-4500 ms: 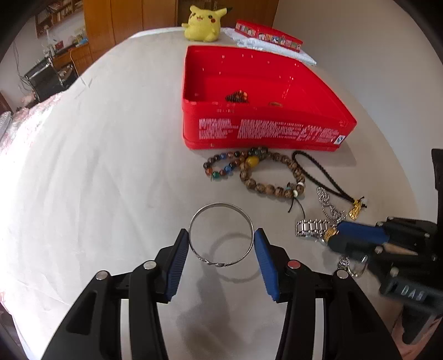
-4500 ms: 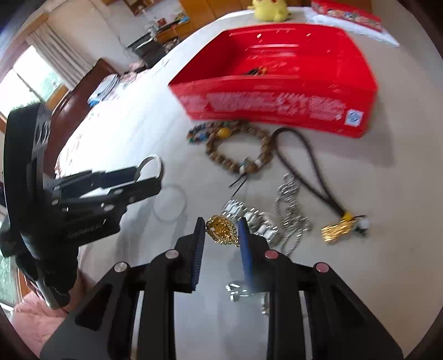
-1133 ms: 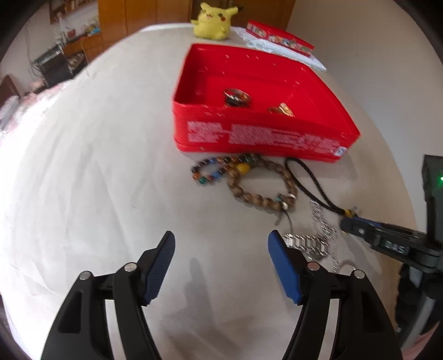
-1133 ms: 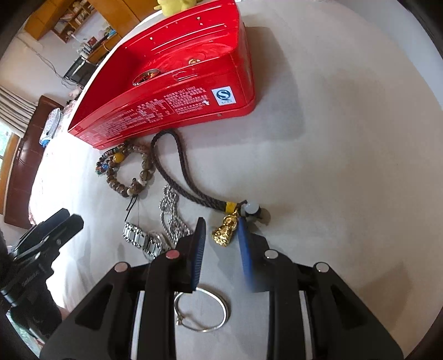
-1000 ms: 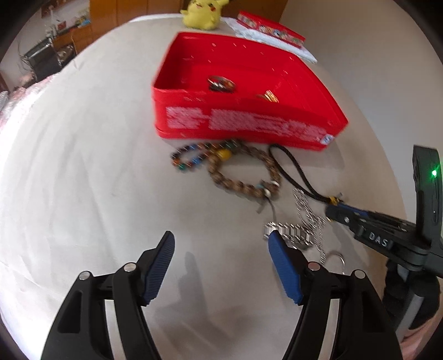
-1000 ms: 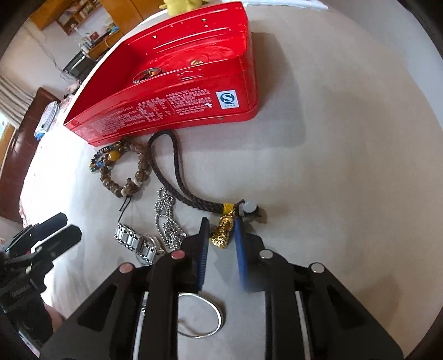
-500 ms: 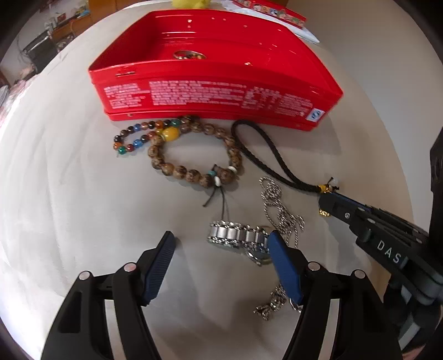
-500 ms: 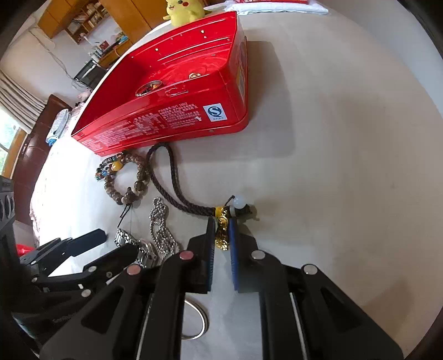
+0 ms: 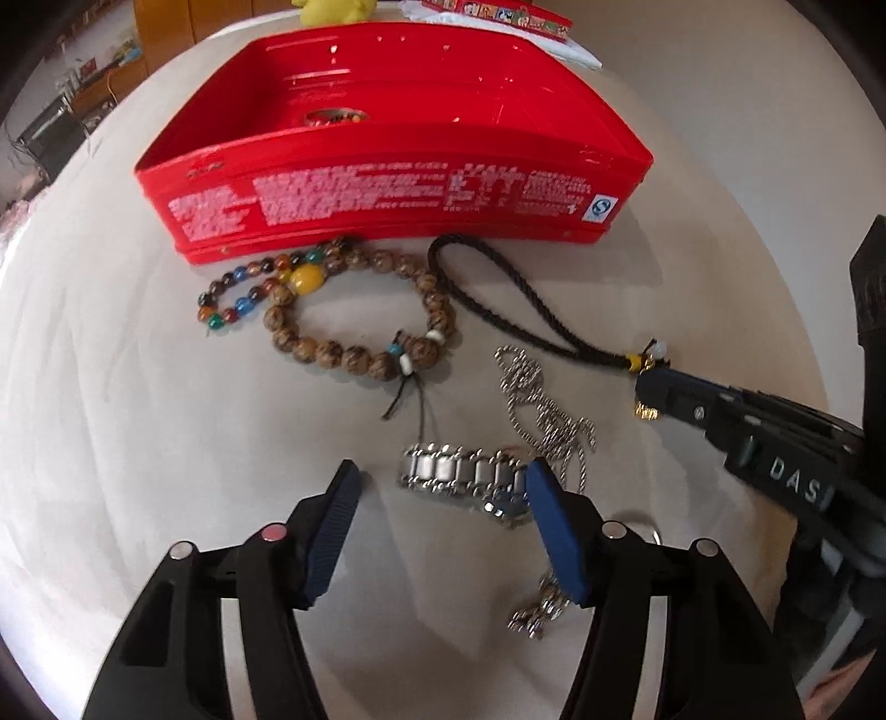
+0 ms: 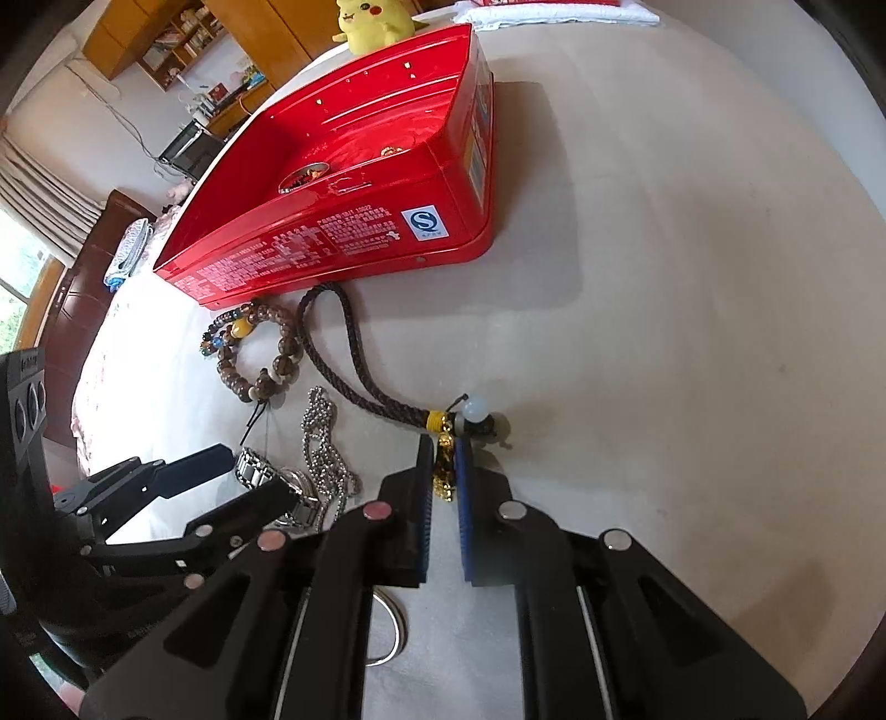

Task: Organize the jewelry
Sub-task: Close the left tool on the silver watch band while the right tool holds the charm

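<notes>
A red tin box (image 9: 398, 183) (image 10: 354, 221) lies on the white cloth with small jewelry inside. In front of it lie a coloured bead bracelet (image 9: 243, 293), a wooden bead bracelet (image 9: 360, 327) (image 10: 260, 354), a dark cord (image 9: 515, 321) (image 10: 354, 371) with a gold charm (image 10: 444, 471), a silver ball chain (image 9: 548, 415) (image 10: 324, 448) and a steel link watch band (image 9: 465, 482) (image 10: 260, 471). My left gripper (image 9: 440, 504) is open, jaws either side of the watch band. My right gripper (image 10: 443, 465) is shut on the gold charm.
A silver bangle (image 10: 387, 631) lies under the right gripper's body. A small silver chain piece (image 9: 540, 609) lies by the left gripper's right finger. A yellow plush toy (image 10: 374, 22) and a flat red box (image 9: 498, 11) sit beyond the tin.
My left gripper let the bangle go, opened wide and moved right and down over the watch band. My right gripper shifted to the cord's gold charm and closed on it.
</notes>
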Available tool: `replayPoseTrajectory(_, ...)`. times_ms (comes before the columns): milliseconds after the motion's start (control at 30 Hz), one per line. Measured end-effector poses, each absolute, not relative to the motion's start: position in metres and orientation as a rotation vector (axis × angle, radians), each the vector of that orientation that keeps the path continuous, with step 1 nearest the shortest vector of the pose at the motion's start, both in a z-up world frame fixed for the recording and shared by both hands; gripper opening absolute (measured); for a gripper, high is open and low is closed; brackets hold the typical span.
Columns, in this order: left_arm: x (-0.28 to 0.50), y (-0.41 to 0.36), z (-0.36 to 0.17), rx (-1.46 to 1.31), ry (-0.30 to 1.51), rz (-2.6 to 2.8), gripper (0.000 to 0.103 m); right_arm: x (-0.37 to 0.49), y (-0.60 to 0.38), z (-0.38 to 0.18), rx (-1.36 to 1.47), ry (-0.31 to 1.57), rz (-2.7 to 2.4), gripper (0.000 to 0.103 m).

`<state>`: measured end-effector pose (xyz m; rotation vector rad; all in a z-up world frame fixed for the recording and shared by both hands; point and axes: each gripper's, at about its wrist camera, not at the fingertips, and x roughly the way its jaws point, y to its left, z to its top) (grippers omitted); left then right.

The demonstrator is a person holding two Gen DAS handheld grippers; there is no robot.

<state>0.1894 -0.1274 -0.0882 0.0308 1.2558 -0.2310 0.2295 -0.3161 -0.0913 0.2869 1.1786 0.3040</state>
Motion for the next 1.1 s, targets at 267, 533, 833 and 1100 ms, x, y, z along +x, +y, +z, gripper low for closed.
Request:
replayPoseTrajectory(267, 0.191, -0.1, -0.079, -0.039, 1.258, -0.222, 0.047, 0.229, -0.316, -0.092, 0.284, 1.179, 0.303, 0.007)
replayPoseTrajectory(533, 0.188, -0.12, -0.081, -0.011, 1.263, -0.271, 0.062, 0.23, -0.317, -0.093, 0.289, 1.181, 0.306, 0.007)
replayPoseTrajectory(833, 0.19, -0.125, -0.087, -0.046, 1.284, -0.246, 0.064, 0.231, -0.319, -0.093, 0.296, 1.183, 0.309, 0.007)
replayPoseTrajectory(1100, 0.184, -0.154, -0.091, 0.036, 1.281, -0.263, 0.07, 0.231, -0.319, -0.093, 0.301, 1.183, 0.308, 0.007)
